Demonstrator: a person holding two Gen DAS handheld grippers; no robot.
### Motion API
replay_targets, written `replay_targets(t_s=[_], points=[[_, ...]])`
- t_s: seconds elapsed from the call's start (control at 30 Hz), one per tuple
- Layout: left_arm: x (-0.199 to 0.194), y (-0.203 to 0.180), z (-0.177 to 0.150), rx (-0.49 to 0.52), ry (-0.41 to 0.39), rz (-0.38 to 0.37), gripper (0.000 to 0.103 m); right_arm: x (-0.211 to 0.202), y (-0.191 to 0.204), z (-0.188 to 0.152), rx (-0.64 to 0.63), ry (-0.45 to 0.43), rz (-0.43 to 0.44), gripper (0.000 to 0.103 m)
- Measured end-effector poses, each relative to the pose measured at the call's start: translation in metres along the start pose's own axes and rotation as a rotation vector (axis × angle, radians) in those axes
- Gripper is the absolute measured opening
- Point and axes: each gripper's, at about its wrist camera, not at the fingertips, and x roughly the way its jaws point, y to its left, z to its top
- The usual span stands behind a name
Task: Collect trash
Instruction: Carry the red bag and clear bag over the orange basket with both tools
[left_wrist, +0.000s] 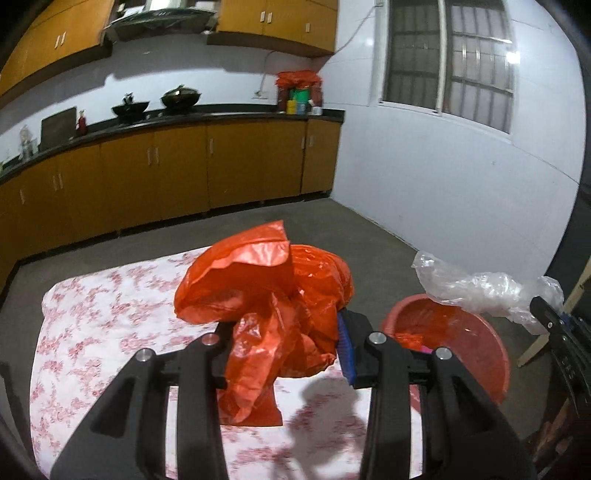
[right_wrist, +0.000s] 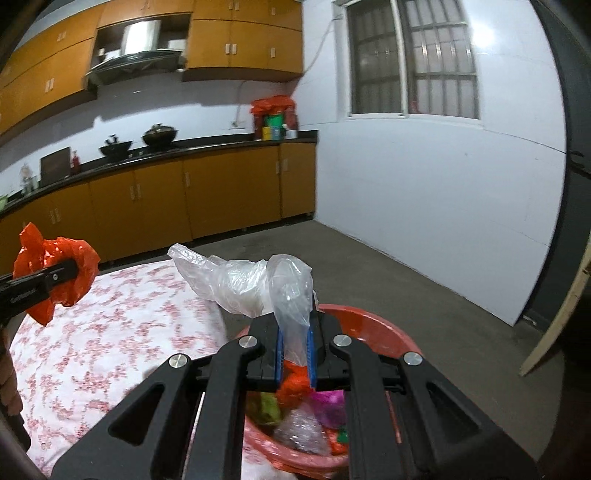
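Note:
My left gripper (left_wrist: 286, 332) is shut on a crumpled orange plastic bag (left_wrist: 266, 280), held up above the table with the floral cloth (left_wrist: 103, 314). In the right wrist view the same orange plastic bag (right_wrist: 55, 273) shows at the far left in the left gripper (right_wrist: 66, 275). My right gripper (right_wrist: 295, 347) is shut on a clear plastic bag (right_wrist: 243, 280), which it holds over the red basin (right_wrist: 384, 332). The clear plastic bag (left_wrist: 480, 288) also hangs above the red basin (left_wrist: 480, 350) in the left wrist view. The basin holds several pieces of trash (right_wrist: 303, 421).
The table stands in a kitchen with orange lower cabinets (left_wrist: 177, 173), a dark counter with pots (left_wrist: 181, 98) and a white wall with a barred window (right_wrist: 413, 62). Grey floor (right_wrist: 406, 288) lies beyond the table. A pale board (right_wrist: 554, 325) leans at the right.

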Motion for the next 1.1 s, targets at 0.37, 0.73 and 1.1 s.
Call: replay_targets(t_s=[0.37, 0.73, 1.1], points=[[0.011, -0.049, -0.008, 0.060, 0.023, -0.068, 0.039, -0.002, -0.039, -0.007, 0.061, 0.007, -0.087, 0.010], [0.029, -0.085, -0.016, 0.094, 0.059, -0.134, 0.039, 0.002, -0.056, -0.017, 0.104, 0.024, -0.131, 0.010], [0.055, -0.108, -0.023, 0.100, 0.097, -0.233, 0.039, 0.015, -0.065, -0.022, 0.151, 0.047, -0.168, 0.010]])
